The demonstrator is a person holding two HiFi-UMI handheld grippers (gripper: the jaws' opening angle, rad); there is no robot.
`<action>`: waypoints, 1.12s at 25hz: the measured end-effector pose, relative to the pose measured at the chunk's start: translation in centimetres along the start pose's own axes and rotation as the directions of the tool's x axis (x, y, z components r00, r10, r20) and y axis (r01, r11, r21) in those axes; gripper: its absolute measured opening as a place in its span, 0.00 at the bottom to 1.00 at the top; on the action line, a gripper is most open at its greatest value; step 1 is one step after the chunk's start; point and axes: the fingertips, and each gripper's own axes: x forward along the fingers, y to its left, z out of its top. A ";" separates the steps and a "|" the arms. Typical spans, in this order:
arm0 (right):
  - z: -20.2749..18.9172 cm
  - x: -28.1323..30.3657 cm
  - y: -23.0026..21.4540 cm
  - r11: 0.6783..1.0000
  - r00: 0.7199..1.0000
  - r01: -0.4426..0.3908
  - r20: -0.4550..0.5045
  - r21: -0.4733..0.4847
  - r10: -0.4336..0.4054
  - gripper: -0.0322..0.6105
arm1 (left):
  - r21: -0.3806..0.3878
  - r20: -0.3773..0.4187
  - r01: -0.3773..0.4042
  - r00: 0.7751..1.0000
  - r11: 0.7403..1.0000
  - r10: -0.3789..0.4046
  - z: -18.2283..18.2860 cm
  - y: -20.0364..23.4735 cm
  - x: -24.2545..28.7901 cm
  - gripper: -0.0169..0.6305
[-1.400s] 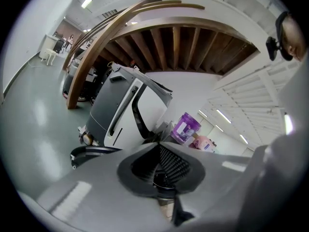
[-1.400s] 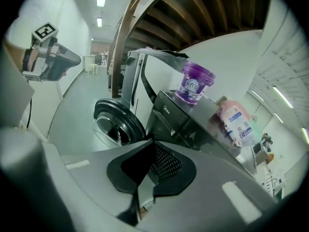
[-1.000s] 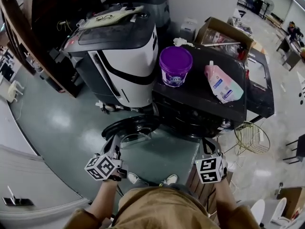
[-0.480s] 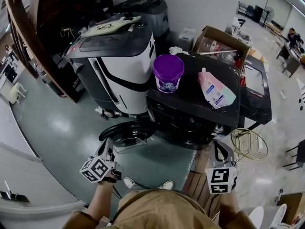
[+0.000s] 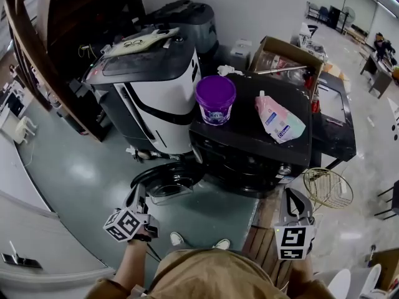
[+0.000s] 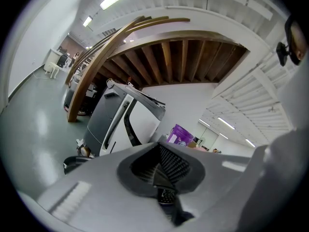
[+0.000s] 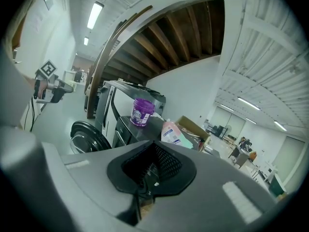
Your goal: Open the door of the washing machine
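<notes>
Both sets of jaws were pressed together with nothing between them. The left gripper [image 5: 135,195] hung just by the rim of the door [image 5: 167,174], which was already swung open off the front of the washer [image 5: 249,148], out to its left. The right gripper [image 5: 293,198] sat off the washer's right corner, near a wire basket [image 5: 327,189]. Up top were a purple tub [image 5: 215,98] and a pouch [image 5: 278,120].

**Open door [image 5: 167,178] juts across the floor [image 5: 75,167]**

The washing machine [image 5: 249,145] has its door swung wide, barring the way in front. Bare floor opens left of it. A white appliance [image 5: 159,101] crowds the machine's left side, and a wire basket [image 5: 327,189] stands by its right corner.
</notes>
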 end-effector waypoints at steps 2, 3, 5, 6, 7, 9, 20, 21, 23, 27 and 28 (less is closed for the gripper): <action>0.0 0.1 0.3 1.000 1.000 0.003 0.005 0.000 -0.003 0.06 | 0.003 -0.012 -0.003 1.000 1.000 0.003 -0.3 0.2 0.0 0.12; 0.1 0.2 0.5 1.000 1.000 0.004 0.006 0.003 -0.004 0.06 | 0.004 -0.018 -0.005 1.000 1.000 0.005 -0.5 0.3 0.0 0.12; 0.2 0.2 0.9 1.000 1.000 0.006 0.008 0.013 -0.006 0.06 | 0.007 -0.028 -0.005 1.000 1.000 0.005 -0.6 0.6 0.0 0.12; 0.3 0.2 1.1 1.000 1.000 0.007 0.008 0.016 -0.007 0.06 | 0.008 -0.030 -0.002 1.000 1.000 0.002 -0.5 0.6 0.1 0.12; 0.3 0.2 1.3 1.000 1.000 0.007 0.008 0.016 -0.008 0.06 | 0.007 -0.032 0.004 0.999 1.000 -0.004 -0.5 0.6 0.2 0.12; 0.4 0.2 1.7 1.000 1.000 0.008 0.005 0.014 -0.008 0.06 | 0.006 -0.035 0.015 0.999 1.000 -0.015 -0.4 0.5 0.5 0.12; 1.0 0.3 3.4 1.000 1.000 0.008 -0.010 0.004 -0.008 0.06 | 0.000 -0.055 0.018 0.998 1.000 -0.018 -0.2 1.9 0.7 0.12; 1.1 0.4 3.6 1.000 1.000 0.006 -0.011 0.000 -0.006 0.06 | 0.000 -0.056 0.017 0.998 1.000 -0.017 -0.1 2.1 0.7 0.12; 1.4 0.5 4.0 1.000 1.000 0.001 -0.011 -0.004 -0.001 0.06 | -0.002 -0.057 0.015 0.998 1.000 -0.015 0.0 2.4 0.6 0.12; 1.8 0.9 5.4 1.000 1.000 -0.012 -0.018 0.002 0.012 0.06 | -0.002 -0.057 0.011 0.998 1.000 -0.012 0.6 3.2 0.2 0.12; 1.8 1.0 5.8 1.000 1.000 -0.016 -0.020 -0.001 0.016 0.06 | 0.003 -0.057 0.015 0.998 1.000 -0.015 0.9 3.3 0.0 0.12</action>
